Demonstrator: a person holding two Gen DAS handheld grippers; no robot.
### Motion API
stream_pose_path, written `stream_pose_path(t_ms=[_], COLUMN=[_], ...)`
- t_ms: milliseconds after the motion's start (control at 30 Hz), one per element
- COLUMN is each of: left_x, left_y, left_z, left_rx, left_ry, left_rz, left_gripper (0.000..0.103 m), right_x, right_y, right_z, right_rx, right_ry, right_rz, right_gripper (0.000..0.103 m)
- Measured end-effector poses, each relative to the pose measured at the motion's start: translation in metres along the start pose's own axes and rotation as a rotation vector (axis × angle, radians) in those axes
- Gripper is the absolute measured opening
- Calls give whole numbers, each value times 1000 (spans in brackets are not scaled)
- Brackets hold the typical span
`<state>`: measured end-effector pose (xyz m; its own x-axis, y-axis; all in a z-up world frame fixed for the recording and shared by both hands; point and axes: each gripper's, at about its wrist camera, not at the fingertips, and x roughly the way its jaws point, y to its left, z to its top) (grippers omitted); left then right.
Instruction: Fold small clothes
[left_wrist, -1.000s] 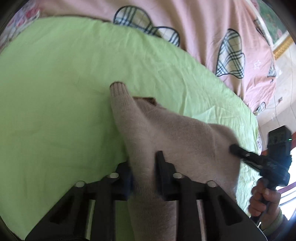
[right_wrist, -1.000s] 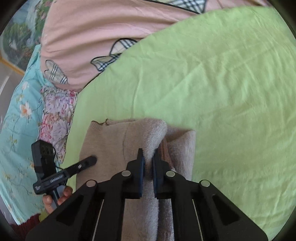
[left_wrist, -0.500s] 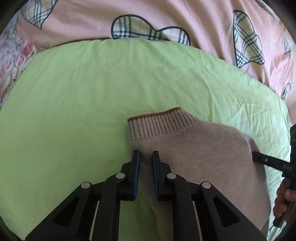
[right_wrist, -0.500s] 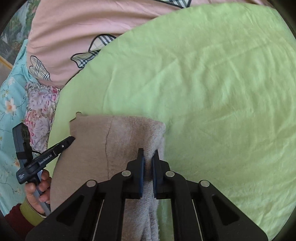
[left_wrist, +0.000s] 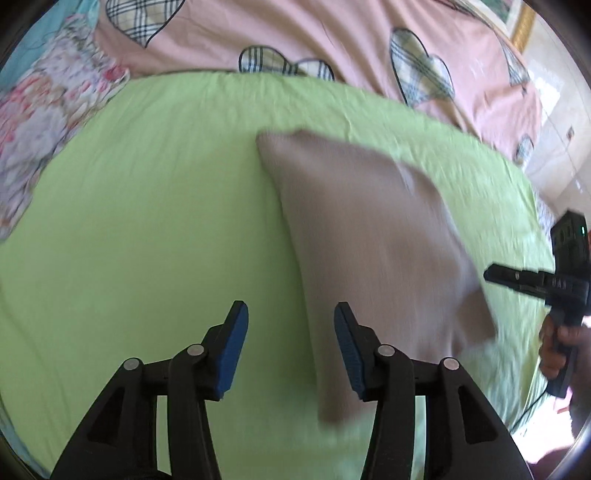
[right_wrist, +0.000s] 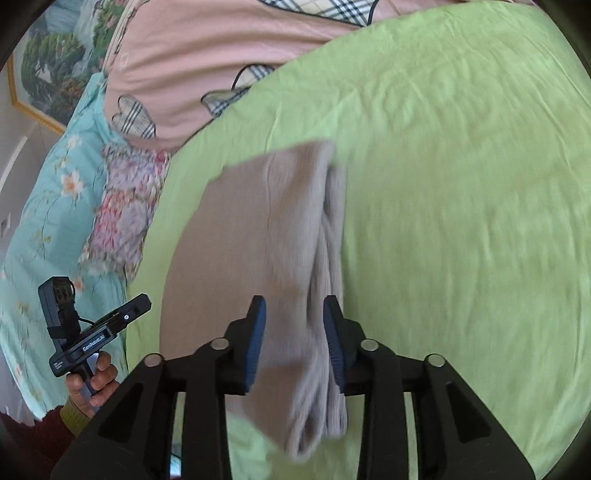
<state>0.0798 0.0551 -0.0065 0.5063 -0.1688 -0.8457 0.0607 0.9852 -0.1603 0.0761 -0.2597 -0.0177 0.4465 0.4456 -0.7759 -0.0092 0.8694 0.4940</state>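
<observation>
My left gripper (left_wrist: 291, 347) hangs spread over bare green sheet (left_wrist: 147, 240), with open sheet ahead and to the left. The folded beige sweater (left_wrist: 369, 229) lies just right of it, and the pink quilt (left_wrist: 332, 37) bounds the far edge. My right gripper (right_wrist: 293, 339) straddles the sweater's (right_wrist: 266, 240) thick edge, with bare sheet (right_wrist: 461, 221) to its right.

White lettering on left gripper (right_wrist: 96, 334) body, blurred, not readable
</observation>
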Motion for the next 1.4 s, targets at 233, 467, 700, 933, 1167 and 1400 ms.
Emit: stream_pose_path(t_ms=[233, 467, 700, 933, 1167, 1400], left_x=[4, 16, 22, 37, 4, -1], left_y=[-21, -20, -14, -28, -23, -51], left_z=[-67, -71, -60, -55, -38, 8], left_rx=[50, 72, -15, -23, -30, 46], left_ry=[21, 5, 26, 82, 43, -83], left_rz=[59, 46, 6, -11, -39, -140], left_gripper=[49, 50, 38, 35, 35, 35], right_x=[13, 22, 3, 13, -7, -15], right_y=[-2, 15, 29, 5, 2, 60], right_z=[-40, -38, -35, -40, -37, -3], right_rx=[6, -75, -132, -162, -121, -260], right_ry=[67, 81, 67, 107, 89, -57], right_rz=[9, -13, -27, -140, -199, -142], right_gripper=[36, 27, 8, 7, 13, 14])
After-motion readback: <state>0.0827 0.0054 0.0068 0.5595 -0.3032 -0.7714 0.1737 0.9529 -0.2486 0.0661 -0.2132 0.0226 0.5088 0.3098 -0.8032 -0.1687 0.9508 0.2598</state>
